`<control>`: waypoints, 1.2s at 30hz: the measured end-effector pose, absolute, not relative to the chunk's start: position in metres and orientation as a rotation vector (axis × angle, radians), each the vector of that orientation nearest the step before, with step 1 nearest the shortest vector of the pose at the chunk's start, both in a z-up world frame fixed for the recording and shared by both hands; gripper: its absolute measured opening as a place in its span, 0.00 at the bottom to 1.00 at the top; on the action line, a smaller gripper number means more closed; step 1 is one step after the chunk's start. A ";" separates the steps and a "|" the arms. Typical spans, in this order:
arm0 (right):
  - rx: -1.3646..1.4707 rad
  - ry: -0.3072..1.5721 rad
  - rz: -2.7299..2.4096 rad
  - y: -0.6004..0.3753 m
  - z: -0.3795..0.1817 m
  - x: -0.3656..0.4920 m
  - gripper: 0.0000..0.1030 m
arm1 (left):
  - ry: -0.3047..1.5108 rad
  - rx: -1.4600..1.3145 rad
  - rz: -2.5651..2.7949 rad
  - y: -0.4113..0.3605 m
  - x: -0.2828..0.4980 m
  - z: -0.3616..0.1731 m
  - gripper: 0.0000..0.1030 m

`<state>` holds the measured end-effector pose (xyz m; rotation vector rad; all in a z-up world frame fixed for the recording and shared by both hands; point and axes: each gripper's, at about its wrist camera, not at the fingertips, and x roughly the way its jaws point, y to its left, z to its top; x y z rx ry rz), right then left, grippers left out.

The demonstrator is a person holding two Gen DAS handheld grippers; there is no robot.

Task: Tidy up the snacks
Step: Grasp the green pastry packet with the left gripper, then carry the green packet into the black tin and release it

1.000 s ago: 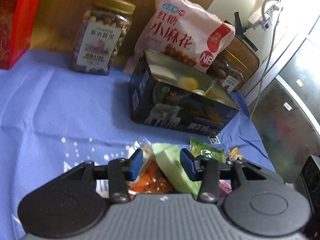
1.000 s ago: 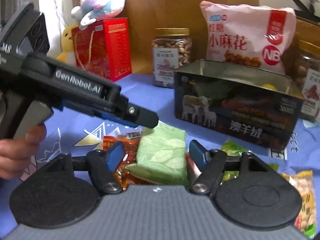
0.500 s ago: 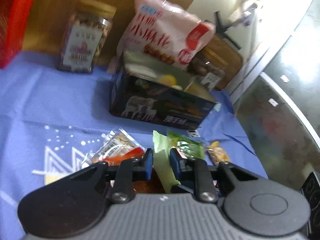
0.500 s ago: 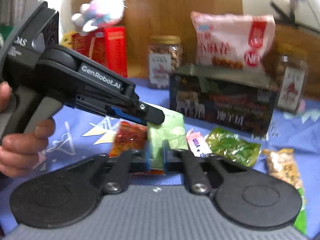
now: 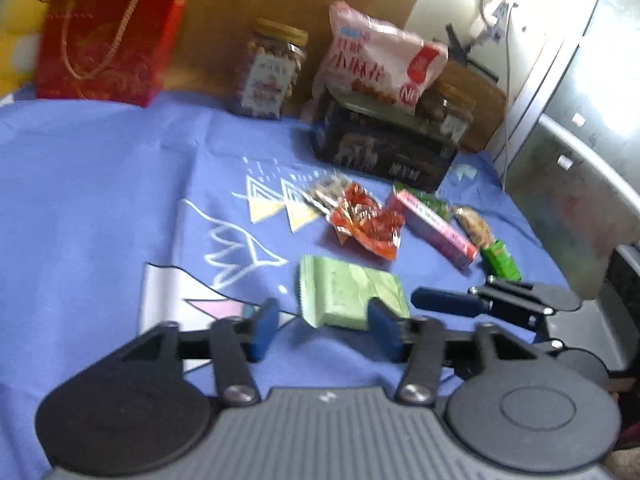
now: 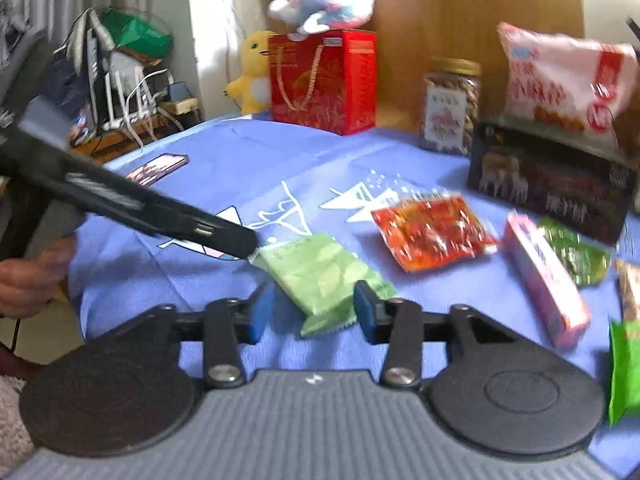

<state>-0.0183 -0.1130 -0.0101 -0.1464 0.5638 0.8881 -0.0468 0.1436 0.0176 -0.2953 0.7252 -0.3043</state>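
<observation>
The blue tablecloth lies bare across its left half, the dark tin stands far right near the edge, and nearer, the pale green packet lies flat between the opening, unclamped jaws of left gripper and right gripper.

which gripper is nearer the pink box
Right. The right gripper sits just in front of the pink box; the left gripper is farther off, with the green packet in front of its opening jaws.
</observation>
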 end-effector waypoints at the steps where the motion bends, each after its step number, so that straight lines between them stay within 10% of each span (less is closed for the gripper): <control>1: -0.130 0.573 0.883 -0.114 -0.011 -0.017 0.52 | 0.707 -0.297 -0.302 0.147 -0.048 0.021 0.52; 15: -0.191 0.587 0.822 -0.106 -0.023 -0.024 0.58 | 0.815 -0.306 -0.395 0.121 0.000 -0.007 0.51; 19: -0.195 0.572 0.813 -0.105 -0.024 -0.022 0.44 | 0.842 -0.335 -0.481 0.110 -0.005 -0.011 0.40; 36: -0.090 0.380 0.649 -0.167 0.056 0.066 0.42 | 0.617 -0.237 -0.600 0.042 0.109 0.081 0.39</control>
